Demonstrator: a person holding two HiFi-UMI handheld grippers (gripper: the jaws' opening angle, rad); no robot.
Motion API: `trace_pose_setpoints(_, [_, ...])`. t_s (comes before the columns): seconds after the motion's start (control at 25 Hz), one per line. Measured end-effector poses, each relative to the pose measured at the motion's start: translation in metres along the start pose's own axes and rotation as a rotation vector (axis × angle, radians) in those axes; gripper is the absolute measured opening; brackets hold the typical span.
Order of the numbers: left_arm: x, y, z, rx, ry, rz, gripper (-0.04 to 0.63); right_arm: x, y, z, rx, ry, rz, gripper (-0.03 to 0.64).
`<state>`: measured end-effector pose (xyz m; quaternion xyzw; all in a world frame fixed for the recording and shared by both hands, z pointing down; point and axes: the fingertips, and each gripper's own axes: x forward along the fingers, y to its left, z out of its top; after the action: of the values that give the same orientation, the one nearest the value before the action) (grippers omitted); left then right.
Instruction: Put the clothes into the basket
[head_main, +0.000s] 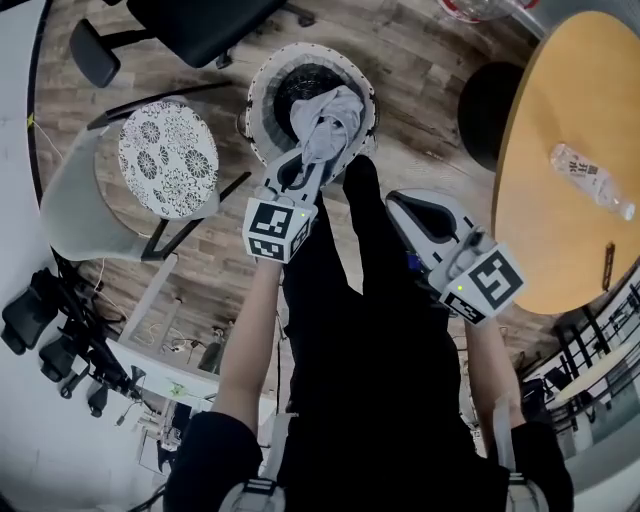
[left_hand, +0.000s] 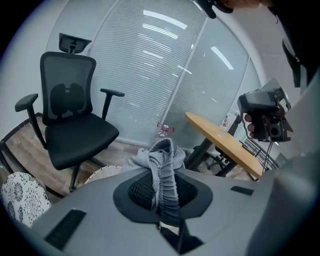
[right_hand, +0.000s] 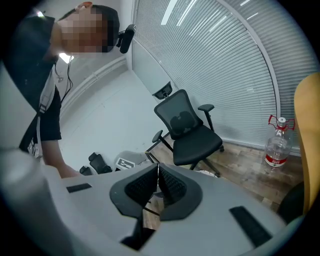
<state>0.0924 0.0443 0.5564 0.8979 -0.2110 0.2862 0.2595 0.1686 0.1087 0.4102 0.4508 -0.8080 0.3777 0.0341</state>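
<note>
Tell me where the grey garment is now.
In the head view, upper centre: the grey garment is clamped in the left gripper, directly over the white basket.

- Basket (head_main: 260, 88) mouth open; grey garment (head_main: 335, 110) hangs over it.
- Patterned seat (head_main: 168, 158) crowds its left, office chair (head_main: 200, 25) beyond.
- Right: bare floor (head_main: 420, 60), then probably a dark stool (head_main: 488, 105).

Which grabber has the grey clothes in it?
The left gripper: its jaws pinch the grey garment over the basket. The right gripper is shut with nothing between its jaws.
</note>
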Motion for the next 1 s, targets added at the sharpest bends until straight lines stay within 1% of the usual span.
trace_pose_setpoints(0.2, [0.029, 0.012, -0.031, 0.003, 0.055, -0.018, 0.055, 0.013, -0.015, -0.014, 0.025, 0.012, -0.001, 0.017])
trace_pose_setpoints(0.44, [0.066, 0.026, -0.067, -0.026, 0.112, -0.032, 0.055, 0.026, -0.037, -0.032, 0.036, 0.025, -0.027, 0.017])
trace_pose_setpoints(0.64, [0.095, 0.037, -0.100, -0.010, 0.154, -0.046, 0.055, 0.033, -0.050, -0.054, 0.073, 0.032, -0.036, 0.017])
trace_pose_setpoints(0.84, [0.127, 0.051, -0.141, 0.026, 0.200, -0.063, 0.055, 0.039, -0.064, -0.080, 0.124, 0.062, -0.052, 0.017])
trace_pose_setpoints(1.0, [0.154, 0.063, -0.168, 0.030, 0.236, -0.072, 0.055, 0.044, -0.075, -0.093, 0.151, 0.068, -0.072, 0.017])
